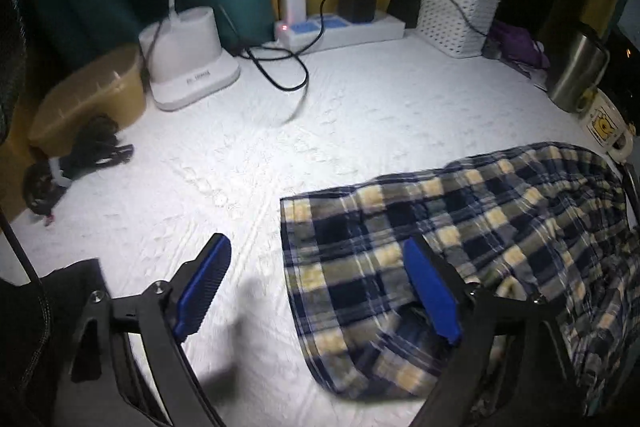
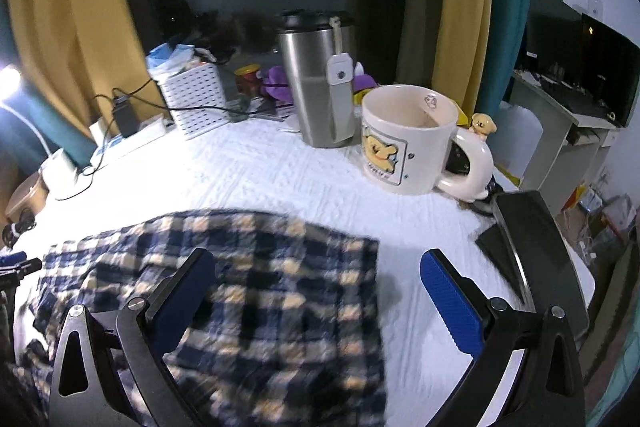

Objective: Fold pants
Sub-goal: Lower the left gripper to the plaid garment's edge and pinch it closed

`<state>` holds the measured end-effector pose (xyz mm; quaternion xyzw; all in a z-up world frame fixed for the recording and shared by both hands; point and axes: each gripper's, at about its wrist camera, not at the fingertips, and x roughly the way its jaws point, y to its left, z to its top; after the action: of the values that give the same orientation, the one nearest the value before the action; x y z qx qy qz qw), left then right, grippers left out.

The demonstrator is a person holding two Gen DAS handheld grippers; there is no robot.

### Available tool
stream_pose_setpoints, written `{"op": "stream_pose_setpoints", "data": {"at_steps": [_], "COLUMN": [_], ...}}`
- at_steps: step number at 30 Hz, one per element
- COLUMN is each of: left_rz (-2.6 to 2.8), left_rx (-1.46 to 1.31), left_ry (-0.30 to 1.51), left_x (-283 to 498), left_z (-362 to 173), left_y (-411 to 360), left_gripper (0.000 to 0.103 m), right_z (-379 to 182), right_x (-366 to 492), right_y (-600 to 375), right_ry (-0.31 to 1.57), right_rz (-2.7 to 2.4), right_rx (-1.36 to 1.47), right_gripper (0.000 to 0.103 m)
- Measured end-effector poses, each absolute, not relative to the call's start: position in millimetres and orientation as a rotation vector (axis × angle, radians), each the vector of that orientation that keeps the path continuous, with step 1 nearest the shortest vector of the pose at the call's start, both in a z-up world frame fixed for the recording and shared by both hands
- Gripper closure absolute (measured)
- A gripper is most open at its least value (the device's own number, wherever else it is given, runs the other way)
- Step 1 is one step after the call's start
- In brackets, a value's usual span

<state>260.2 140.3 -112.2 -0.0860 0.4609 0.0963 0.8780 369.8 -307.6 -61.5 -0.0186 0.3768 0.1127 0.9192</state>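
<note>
The plaid pants [image 1: 460, 227], navy, cream and grey, lie bunched on the white quilted table cover [image 1: 280, 147] at the right of the left wrist view. My left gripper [image 1: 320, 255] is open and empty, hovering over the pants' left edge, its right finger above the cloth. In the right wrist view the pants [image 2: 260, 287] fill the lower left. My right gripper [image 2: 316, 263] is open and empty over their right edge, its left finger above the cloth and its right finger above the bare cover.
A white lamp base [image 1: 192, 55], a power strip with chargers and cables [image 1: 340, 27], a white basket [image 1: 456, 15] and a tan box [image 1: 88, 95] stand at the back. A steel tumbler [image 2: 320, 83] and a cartoon mug [image 2: 412, 143] stand near the pants. A black chair back [image 2: 536, 259] is at the right edge.
</note>
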Motion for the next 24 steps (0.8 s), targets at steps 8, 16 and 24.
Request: {"op": "stream_pose_setpoints", "data": {"at_steps": [8, 16, 24], "left_rz": [0.152, 0.113, 0.146], "left_rx": [-0.199, -0.168, -0.111], "left_ry": [0.998, 0.978, 0.890], "left_x": [283.0, 286.3, 295.8], "left_z": [-128.4, -128.1, -108.9], "left_y": [142.2, 136.2, 145.4], "left_gripper": [0.039, 0.099, 0.100], "right_z": [-83.3, -119.4, -97.9], "right_x": [413.5, 422.6, 412.3], "right_y": [-305.1, -296.9, -281.6], "right_ry": [0.875, 0.984, 0.878], "right_rz": [0.281, 0.311, 0.317], "right_rx": [-0.034, -0.016, -0.076], "right_gripper": [0.000, 0.043, 0.071]}}
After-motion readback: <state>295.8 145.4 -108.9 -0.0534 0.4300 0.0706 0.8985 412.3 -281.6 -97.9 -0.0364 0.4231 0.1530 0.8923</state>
